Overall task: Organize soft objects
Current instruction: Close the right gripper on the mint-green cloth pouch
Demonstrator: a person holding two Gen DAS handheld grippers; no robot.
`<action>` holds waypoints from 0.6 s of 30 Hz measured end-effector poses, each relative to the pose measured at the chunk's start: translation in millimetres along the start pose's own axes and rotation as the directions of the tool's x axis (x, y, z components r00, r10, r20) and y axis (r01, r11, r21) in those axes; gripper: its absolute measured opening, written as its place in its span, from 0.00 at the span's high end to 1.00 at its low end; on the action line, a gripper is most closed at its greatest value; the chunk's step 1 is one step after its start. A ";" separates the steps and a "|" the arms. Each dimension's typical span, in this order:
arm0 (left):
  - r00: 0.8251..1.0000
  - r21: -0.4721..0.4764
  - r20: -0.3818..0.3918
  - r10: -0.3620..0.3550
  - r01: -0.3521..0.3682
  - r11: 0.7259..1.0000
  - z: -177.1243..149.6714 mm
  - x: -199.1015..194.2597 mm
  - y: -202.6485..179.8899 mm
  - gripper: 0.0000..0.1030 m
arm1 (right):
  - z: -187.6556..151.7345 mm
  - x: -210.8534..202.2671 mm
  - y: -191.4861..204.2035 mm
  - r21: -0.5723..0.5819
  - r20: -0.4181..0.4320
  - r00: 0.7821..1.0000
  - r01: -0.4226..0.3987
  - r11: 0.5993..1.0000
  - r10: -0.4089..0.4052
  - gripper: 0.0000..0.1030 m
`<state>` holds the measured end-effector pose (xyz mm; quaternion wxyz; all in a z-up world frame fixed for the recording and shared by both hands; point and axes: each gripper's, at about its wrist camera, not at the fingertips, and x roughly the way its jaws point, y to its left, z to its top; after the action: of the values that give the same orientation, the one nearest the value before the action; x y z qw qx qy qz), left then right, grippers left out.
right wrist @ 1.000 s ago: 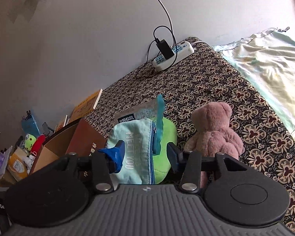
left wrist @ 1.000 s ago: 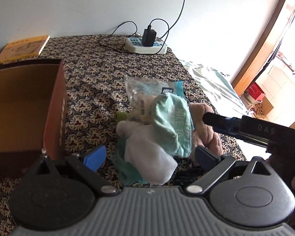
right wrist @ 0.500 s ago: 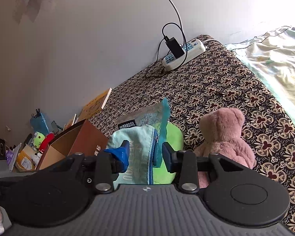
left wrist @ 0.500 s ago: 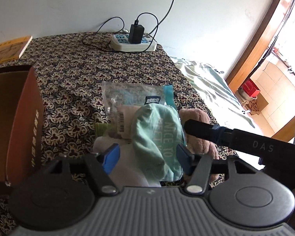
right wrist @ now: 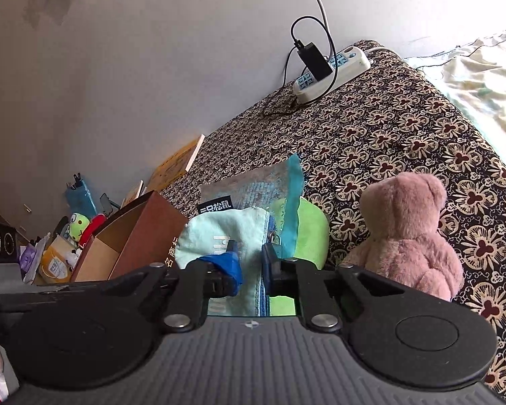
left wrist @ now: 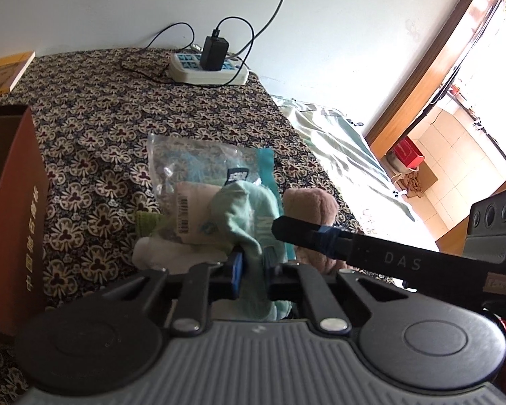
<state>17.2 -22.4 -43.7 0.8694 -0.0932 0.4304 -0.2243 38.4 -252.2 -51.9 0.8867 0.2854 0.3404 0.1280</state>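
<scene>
Pouch (left wrist: 243, 216), mint cloth, lay atop the pile beside the box (left wrist: 13, 209) and bear (right wrist: 411, 233). Left gripper (left wrist: 253, 266) and right gripper (right wrist: 251, 263) were both clamped on it. Lifting evenly would likely keep it from sagging or dragging the packet (left wrist: 192, 162).

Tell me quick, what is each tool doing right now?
Left tool: shut on the mint pouch.
Right tool: shut on the same mint pouch.
</scene>
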 end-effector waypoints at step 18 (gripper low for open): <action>0.981 -0.031 0.169 -0.091 0.098 0.995 24.0 -69.0 10.6 0.97 | 16.9 -15.5 18.9 0.090 0.020 0.974 -0.228 0.970 0.227 0.99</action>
<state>2.9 18.7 16.0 0.8888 -0.1490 0.3554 -0.2481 37.9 -250.6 -22.2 0.8539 0.3636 0.3066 0.2113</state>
